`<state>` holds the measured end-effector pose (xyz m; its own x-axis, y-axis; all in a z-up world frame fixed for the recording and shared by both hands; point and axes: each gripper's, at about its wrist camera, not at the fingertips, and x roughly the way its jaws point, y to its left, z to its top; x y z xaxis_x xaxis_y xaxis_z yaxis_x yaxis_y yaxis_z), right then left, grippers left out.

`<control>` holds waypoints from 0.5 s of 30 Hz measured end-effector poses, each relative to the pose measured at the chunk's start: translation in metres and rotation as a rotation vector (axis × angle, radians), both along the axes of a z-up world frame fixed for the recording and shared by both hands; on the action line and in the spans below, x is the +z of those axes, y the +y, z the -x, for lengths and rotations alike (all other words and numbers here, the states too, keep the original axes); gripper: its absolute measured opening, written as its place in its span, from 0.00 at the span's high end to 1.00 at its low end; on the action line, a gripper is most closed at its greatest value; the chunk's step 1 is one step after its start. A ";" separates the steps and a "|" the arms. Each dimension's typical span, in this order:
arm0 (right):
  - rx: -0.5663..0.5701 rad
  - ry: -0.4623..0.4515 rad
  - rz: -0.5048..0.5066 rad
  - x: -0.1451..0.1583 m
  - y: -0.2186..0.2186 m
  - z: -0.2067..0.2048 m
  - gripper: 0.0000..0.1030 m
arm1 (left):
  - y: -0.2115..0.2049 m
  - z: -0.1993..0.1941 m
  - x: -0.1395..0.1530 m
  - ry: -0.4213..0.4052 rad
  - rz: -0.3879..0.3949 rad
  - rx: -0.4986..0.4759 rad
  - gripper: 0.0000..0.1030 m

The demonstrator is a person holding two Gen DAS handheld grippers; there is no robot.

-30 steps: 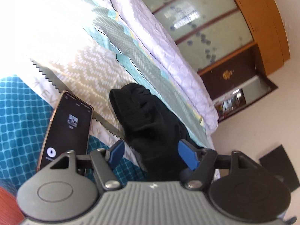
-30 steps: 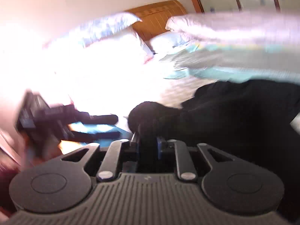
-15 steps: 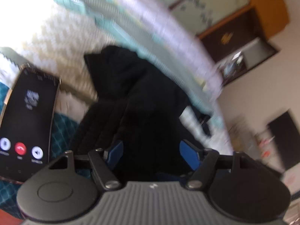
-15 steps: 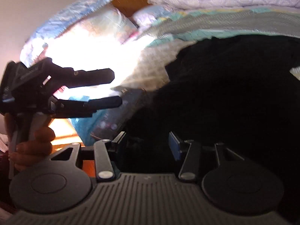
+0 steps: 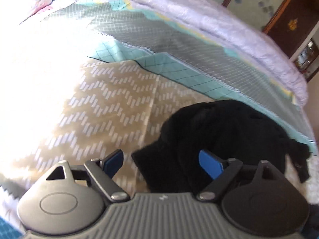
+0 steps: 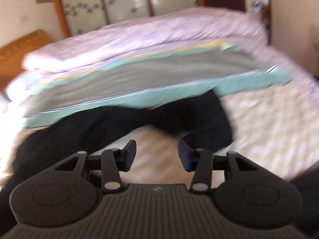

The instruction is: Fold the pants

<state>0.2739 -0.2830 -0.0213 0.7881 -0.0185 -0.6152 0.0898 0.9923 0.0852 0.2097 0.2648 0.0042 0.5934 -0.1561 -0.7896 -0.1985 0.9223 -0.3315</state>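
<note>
The left gripper point(image 5: 160, 161) points steeply down at the bed, its blue-padded jaws opening wide; a corner of the crumpled black fabric pants point(image 5: 223, 127) lies in the gap nearer the 3 o'clock pad, and neither pad presses on it. The right gripper point(image 6: 157, 154) points down at a shallower angle, jaws released and parted over bare sheet, clamping nothing. In the right wrist view the pants point(image 6: 123, 119) stretch in a band from 9 o'clock to 2 o'clock just beyond the fingertips; that view is motion-blurred. The surface is a beige bedsheet with white chevron dashes point(image 5: 111, 107), bordered at 12 o'clock by a teal and grey patterned quilt point(image 5: 179, 45) and a rolled lilac quilted blanket point(image 5: 209, 18). A wooden headboard point(image 6: 22, 43) stands at 10 o'clock in the right wrist view, and patterned glass wardrobe doors point(image 6: 123, 0) at 12 o'clock. Open sheet extends toward 9 o'clock of the left gripper and 3 o'clock of the right.
</note>
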 end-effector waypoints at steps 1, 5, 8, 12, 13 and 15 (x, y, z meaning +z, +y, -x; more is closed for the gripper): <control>-0.010 0.003 0.008 -0.003 -0.009 -0.011 0.48 | -0.002 -0.010 -0.007 0.013 -0.004 0.004 0.15; -0.044 0.046 -0.065 -0.022 -0.029 -0.060 0.28 | -0.021 -0.036 -0.024 0.020 -0.026 0.010 0.09; -0.114 0.125 -0.062 -0.039 -0.037 -0.092 0.41 | -0.047 -0.043 -0.024 -0.004 -0.188 -0.034 0.62; -0.222 0.107 -0.279 -0.022 -0.081 -0.074 0.88 | -0.053 -0.030 -0.003 -0.047 -0.197 -0.072 0.88; -0.262 0.062 -0.361 -0.009 -0.100 -0.060 0.88 | -0.051 -0.023 0.008 -0.077 -0.206 -0.068 0.89; -0.351 -0.018 -0.502 0.018 -0.142 -0.028 0.88 | -0.041 -0.006 0.032 -0.133 -0.202 -0.051 0.89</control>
<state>0.3014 -0.4249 -0.0035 0.7977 0.0101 -0.6029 0.3983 0.7418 0.5395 0.2153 0.2237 0.0358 0.6898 -0.0350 -0.7231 -0.1173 0.9802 -0.1593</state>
